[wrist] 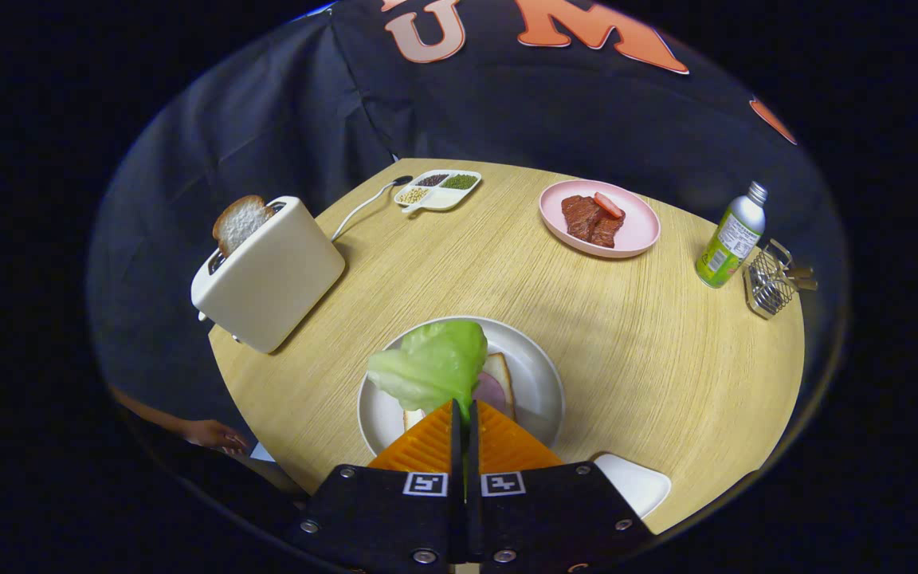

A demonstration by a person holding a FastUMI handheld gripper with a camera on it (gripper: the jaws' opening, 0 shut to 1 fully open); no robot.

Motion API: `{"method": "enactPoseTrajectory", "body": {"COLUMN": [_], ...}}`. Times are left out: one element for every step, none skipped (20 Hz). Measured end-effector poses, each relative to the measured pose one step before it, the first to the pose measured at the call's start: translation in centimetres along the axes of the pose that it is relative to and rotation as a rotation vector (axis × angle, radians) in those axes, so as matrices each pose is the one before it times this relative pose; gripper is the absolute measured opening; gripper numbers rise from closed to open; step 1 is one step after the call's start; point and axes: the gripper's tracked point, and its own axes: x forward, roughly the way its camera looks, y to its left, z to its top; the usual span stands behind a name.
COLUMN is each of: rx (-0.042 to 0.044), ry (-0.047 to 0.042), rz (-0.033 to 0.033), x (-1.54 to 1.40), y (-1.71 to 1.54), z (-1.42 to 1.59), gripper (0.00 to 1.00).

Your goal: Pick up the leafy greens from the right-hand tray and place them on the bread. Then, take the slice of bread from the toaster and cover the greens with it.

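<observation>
The gripper (461,414) has its two ridged, wedge-shaped fingers (419,450) pressed together on the stem end of the leafy greens (435,363), with only a thin slit left between them. The greens are a pale, crinkled leaf with soft, wavy edges; its long axis runs from the fingertips away toward the far left, the broad ruffled end pointing toward the toaster (268,271). The leaf hangs over a round, smooth white plate (543,383) just ahead of the fingers. On that plate lies a slice of bread (500,368) with a pink round of ham (491,391) on it, both partly covered by the leaf. The table (626,335) is round with a light, fine wood grain. On the far left the toaster is a glossy cream box with rounded corners, and a slice of toast (237,222) with a porous crumb stands up out of its slot; its cord (363,206) trails away toward a small divided dish (438,190) holding dry grains, dark, green and yellowish, each in its own section. On the far right sits a pink plate (634,235) with reddish-brown slabs of meat (586,219) and one red piece on top. Further right stand a green bottle (731,235) with a metal cap and, just beside it, a wire basket (770,283). Near the fingers on the right lies the corner of a white tray (636,482).
</observation>
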Motion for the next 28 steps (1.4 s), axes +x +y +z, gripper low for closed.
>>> {"method": "enactPoseTrajectory", "body": {"rx": [-0.00241, -0.00507, -0.01354, -0.02352, -0.02228, -0.01801, -0.01171, -0.00863, -0.00537, -0.00331, 0.00242, 0.00719, 0.00891, 0.00498, -0.01573, -0.01691, -0.00057, 0.00911, 0.01302, 0.01441, 0.0124, 0.01358, 0.01422, 0.0163, 0.01255, 0.00575, 0.00467, 0.00524], "ry": [0.00981, 0.02112, 0.0046, 0.00886, 0.01083, 0.00404, 0.00149, -0.00252, 0.00467, 0.00975, 0.00809, 0.00541, -0.00285, 0.00626, 0.00291, 0.00325, -0.00495, -0.0045, -0.00322, -0.01505, -0.01306, -0.0176, -0.0147, -0.01751, -0.01581, -0.01507, -0.01969, -0.0204], "rz": [0.0013, -0.00045, -0.01847, -0.03396, -0.03421, -0.01713, 0.00876, 0.01701, 0.00269, -0.00342, -0.00816, -0.00253, 0.00057, 0.00811, 0.00977, -0.00247, -0.00763, -0.00687, -0.00725, -0.00899, -0.00672, -0.00813, -0.00376, -0.00012, -0.00385, -0.00314, -0.00729, 0.00292], "x": [0.481, 0.26, 0.657, 0.583, 0.359, 0.248, -0.129, -0.209, 0.058, 0.054, 0.079, 0.023, -0.008, -0.252, -0.159, -0.049, -0.003, 0.001, -0.028, 0.0, -0.13, -0.2, -0.245, -0.278, -0.33, -0.442, -0.485, -0.543], "y": [0.261, 0.375, -0.179, -0.453, -0.501, -0.051, 0.509, 0.716, 0.244, -0.076, -0.038, 0.108, 0.176, 0.287, 0.477, 0.125, -0.053, -0.046, -0.087, -0.082, -0.12, -0.167, -0.068, 0.138, -0.029, 0.088, 0.104, 0.464], "z": [0.074, -0.439, 0.014, -0.253, -0.158, 0.015, 0.073, 0.033, -0.085, -0.274, -0.187, -0.237, -0.026, -0.363, -0.306, -0.197, -0.001, -0.044, 0.046, 0.332, 0.318, 0.273, 0.422, 0.393, 0.494, 0.498, 0.794, 0.766], "gripper": [0.01, 0.02, 0.02, 0.03, 0.03, 0.04, 0.04, 0.06, 0.08, 0.11, 0.13, 0.17, 0.18, 0.21, 0.23, 0.29, 0.35, 0.41, 0.44, 0.48, 0.52, 0.56, 0.58, 0.62, 0.63, 0.69, 0.7, 0.75]}}
